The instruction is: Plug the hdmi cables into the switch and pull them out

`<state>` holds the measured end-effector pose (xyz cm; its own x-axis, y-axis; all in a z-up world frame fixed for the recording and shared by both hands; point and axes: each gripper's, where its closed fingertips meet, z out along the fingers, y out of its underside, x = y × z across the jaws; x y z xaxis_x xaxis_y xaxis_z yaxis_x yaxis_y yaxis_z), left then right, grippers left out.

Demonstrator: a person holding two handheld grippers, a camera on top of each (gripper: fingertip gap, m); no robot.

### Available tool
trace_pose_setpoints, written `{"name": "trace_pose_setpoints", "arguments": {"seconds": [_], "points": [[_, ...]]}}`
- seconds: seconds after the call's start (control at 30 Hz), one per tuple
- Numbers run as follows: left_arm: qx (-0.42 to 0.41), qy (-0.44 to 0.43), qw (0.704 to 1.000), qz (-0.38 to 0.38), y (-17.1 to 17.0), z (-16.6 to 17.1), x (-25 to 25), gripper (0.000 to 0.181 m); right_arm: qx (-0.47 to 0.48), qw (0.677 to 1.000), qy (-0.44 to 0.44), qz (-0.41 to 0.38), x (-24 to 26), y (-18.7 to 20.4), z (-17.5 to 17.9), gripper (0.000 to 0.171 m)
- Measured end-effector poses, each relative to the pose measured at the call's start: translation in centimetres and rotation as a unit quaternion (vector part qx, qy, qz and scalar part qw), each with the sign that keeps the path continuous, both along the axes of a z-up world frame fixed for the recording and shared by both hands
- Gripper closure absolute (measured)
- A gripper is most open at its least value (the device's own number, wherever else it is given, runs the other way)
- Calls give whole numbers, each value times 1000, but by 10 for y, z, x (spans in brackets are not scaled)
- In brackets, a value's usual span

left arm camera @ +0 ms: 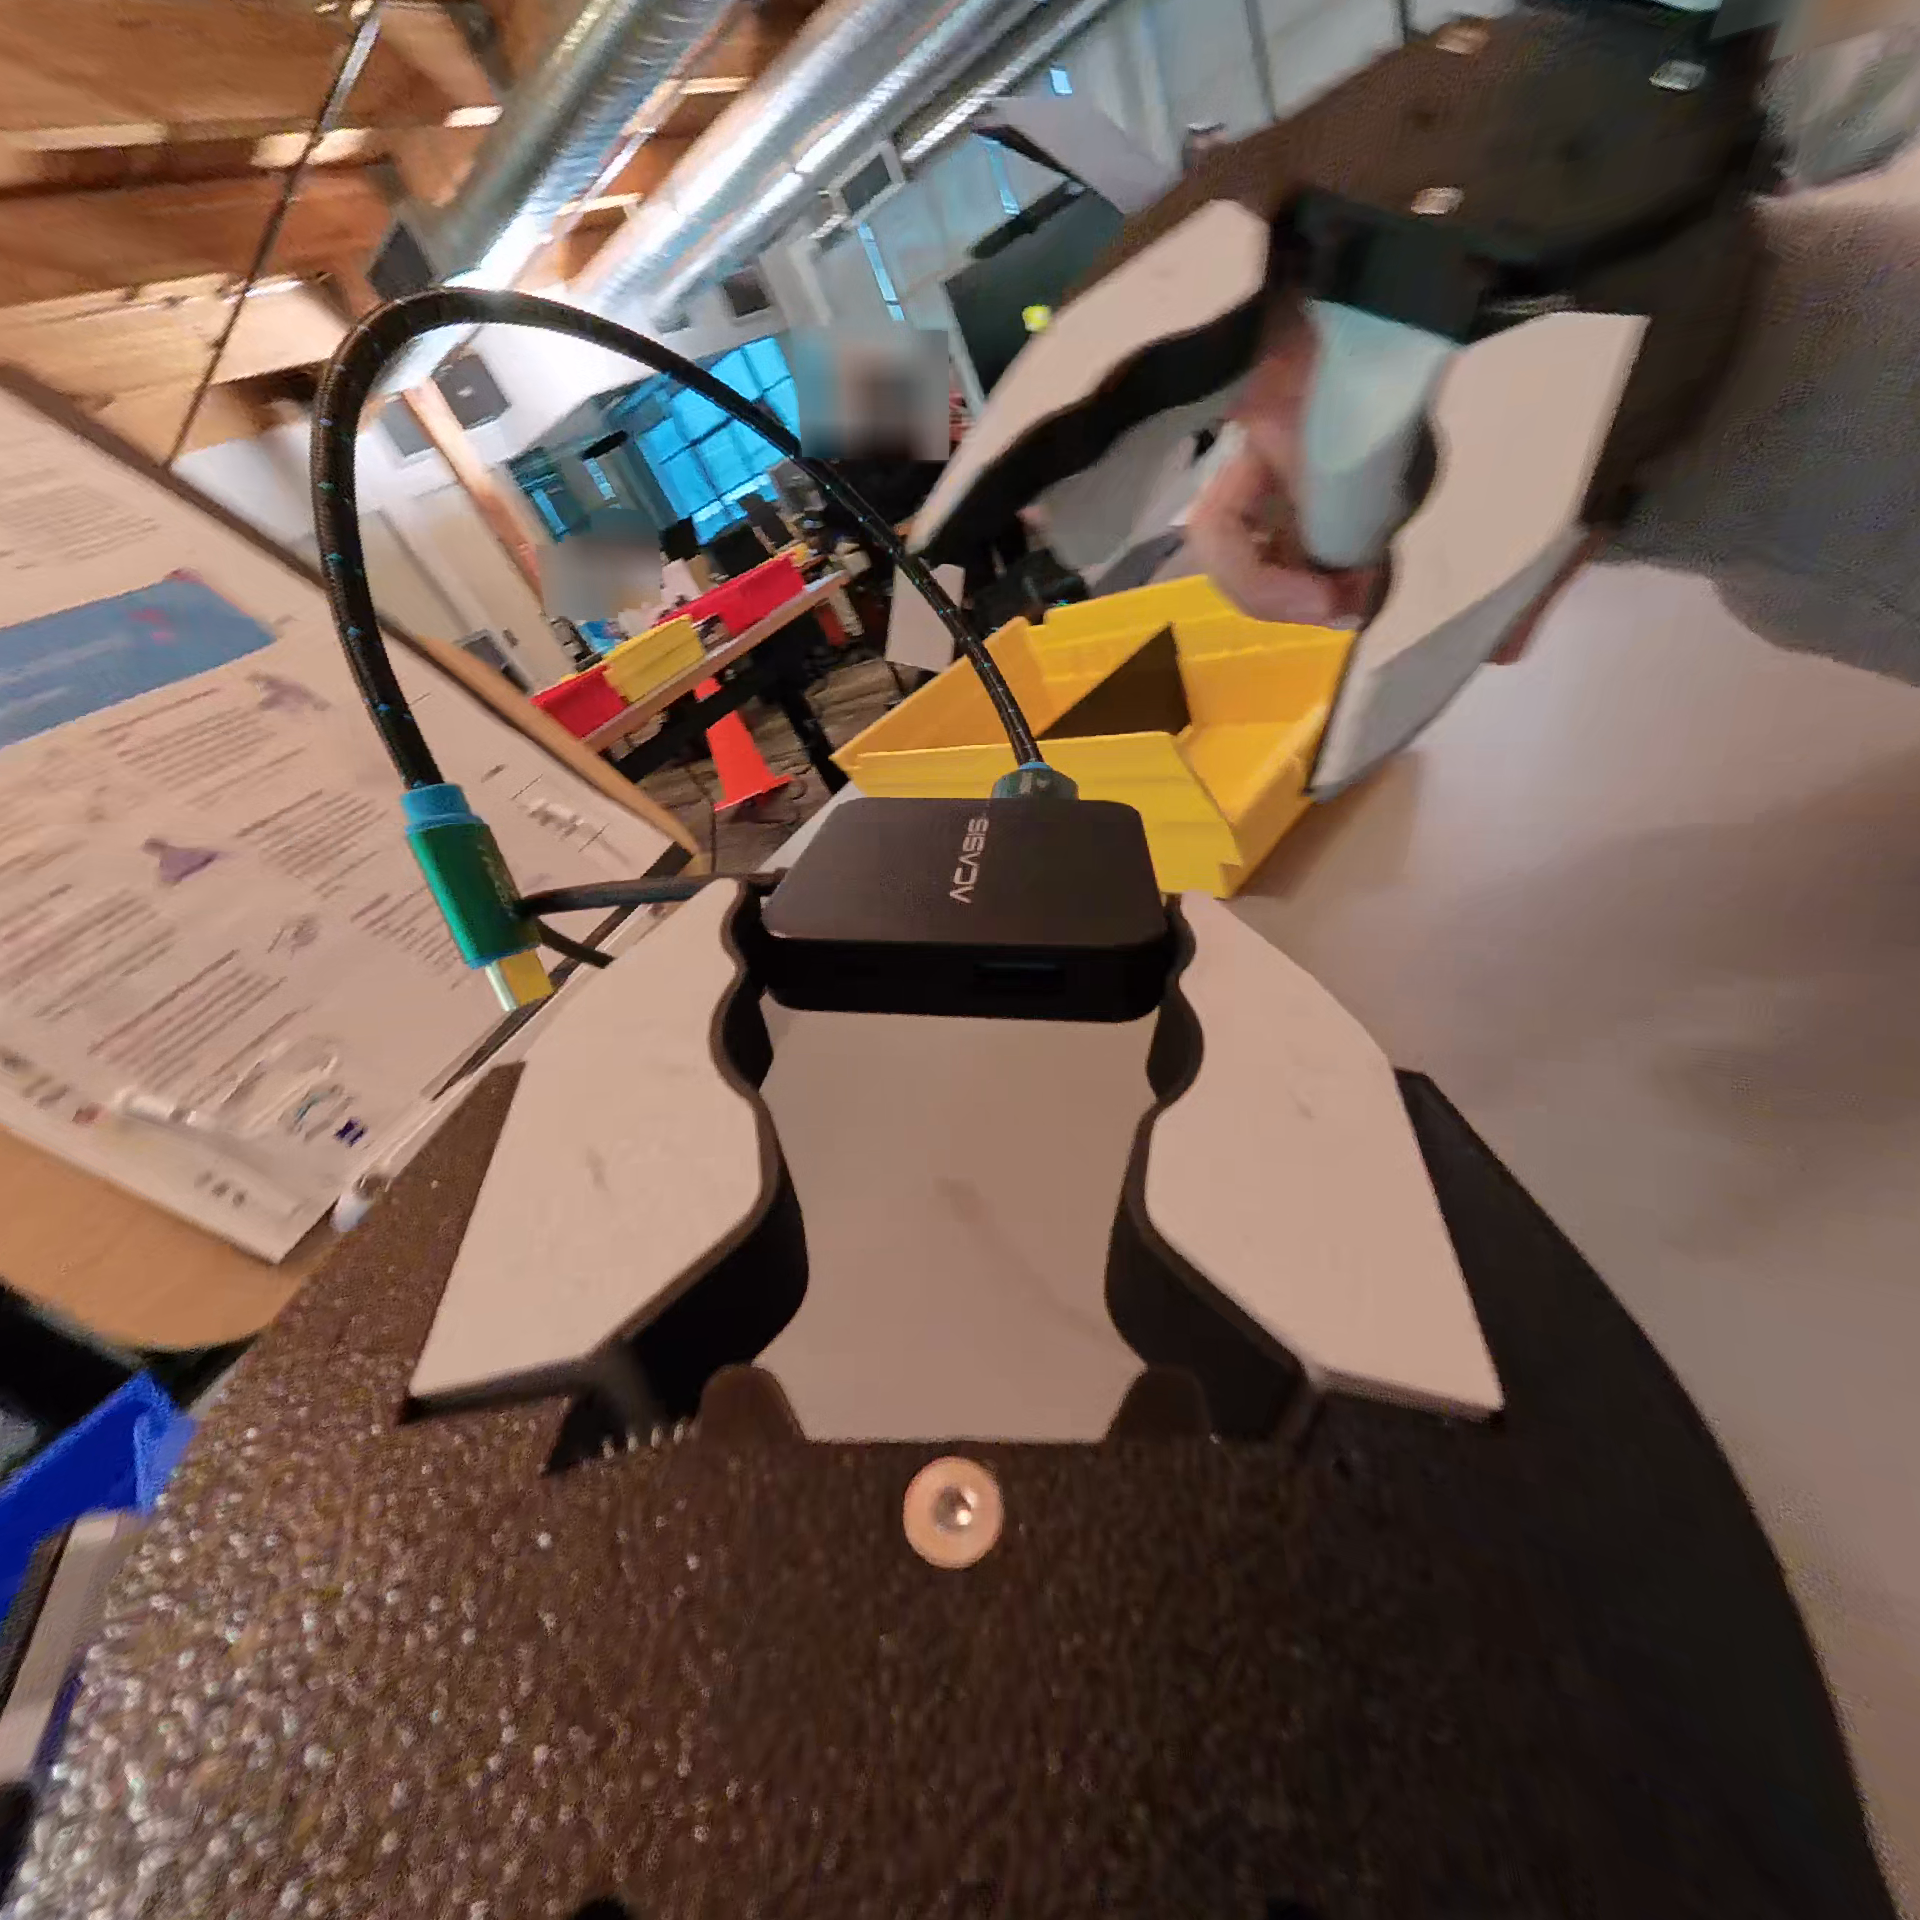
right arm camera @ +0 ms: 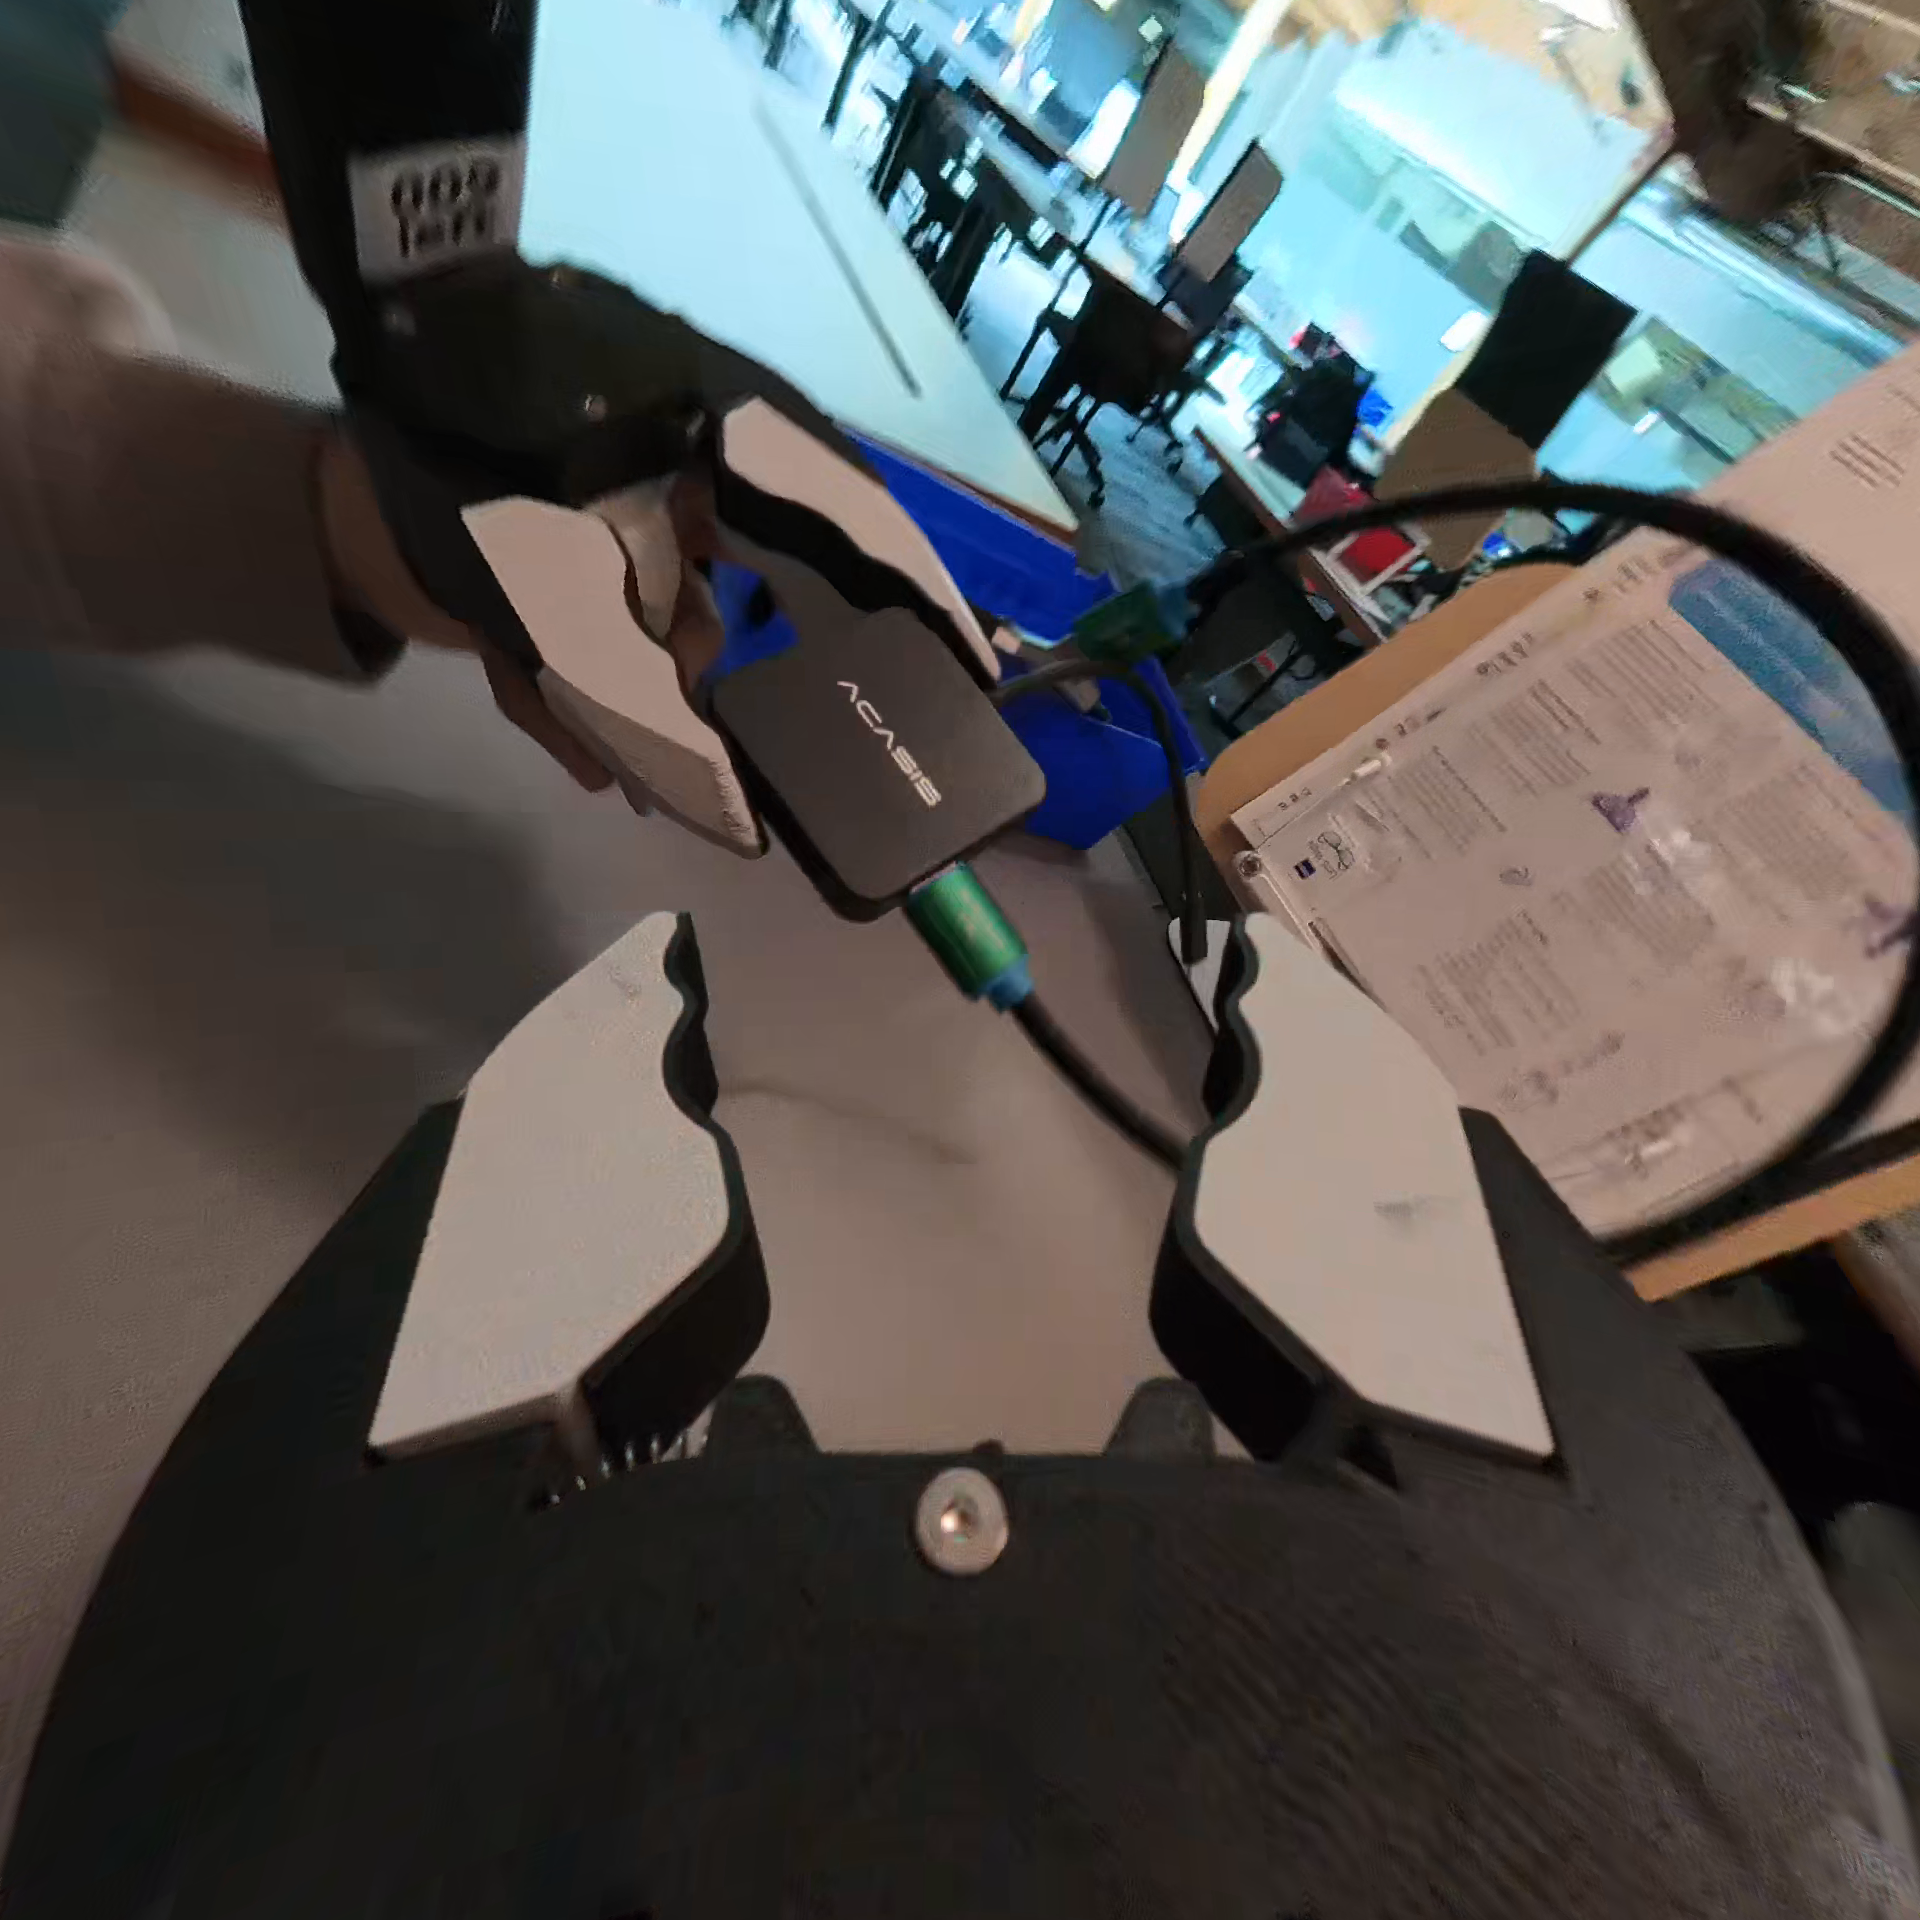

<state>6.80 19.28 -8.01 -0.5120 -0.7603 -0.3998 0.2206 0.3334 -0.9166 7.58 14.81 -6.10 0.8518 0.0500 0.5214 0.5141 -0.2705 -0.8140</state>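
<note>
My left gripper (left arm camera: pixel 961 914) is shut on the black switch (left arm camera: pixel 961 894) and holds it by its sides above the table. A braided black cable (left arm camera: pixel 343 540) loops up from a green plug (left arm camera: pixel 1029 784) seated in the switch's far side. Its other green plug (left arm camera: pixel 473 883) hangs free at the left. In the right wrist view the switch (right arm camera: pixel 873 758) is tilted, and the seated green plug (right arm camera: pixel 961 925) points toward my right gripper (right arm camera: pixel 961 935). That gripper is open, its fingertips on either side of the plug and apart from it. The free plug (right arm camera: pixel 1127 623) hangs behind.
A yellow bin (left arm camera: pixel 1143 769) stands behind the switch. A blue bin (right arm camera: pixel 1091 748) sits beyond it in the right wrist view. A printed sheet on a wooden board (right arm camera: pixel 1610 883) lies to the side. A thin black lead (right arm camera: pixel 1174 790) leaves the switch. The table top (left arm camera: pixel 1558 987) is pale grey.
</note>
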Motion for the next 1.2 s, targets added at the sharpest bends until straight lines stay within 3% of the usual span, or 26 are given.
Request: {"name": "trace_pose_setpoints", "arguments": {"seconds": [0.2,0.3,0.37,0.53,0.67,0.8,0.97,1.2], "points": [[89,-7,994,-66,-29,-14,-15,109,-150,986,-23,73,-21,21,-45,91],[106,-3,991,-81,-31,-20,-19,110,-163,981,-61,85,-26,26,-58,87],[114,1,989,-92,-31,-25,-22,110,-166,979,-81,86,-24,27,-63,96],[94,4,991,-89,-33,-27,-23,110,-188,973,-96,92,-26,22,-61,99],[113,33,990,-71,-34,-35,-21,110,-262,949,-166,44,-8,14,-70,99],[102,49,992,-52,-35,-37,-15,110,-270,945,-180,30,-10,14,-66,99],[156,67,984,-54,-45,-52,-11,109,-334,913,-232,21,-9,3,-71,99],[132,70,987,-63,-55,-53,-5,109,-352,911,-213,33,-7,-6,-71,99]]}}
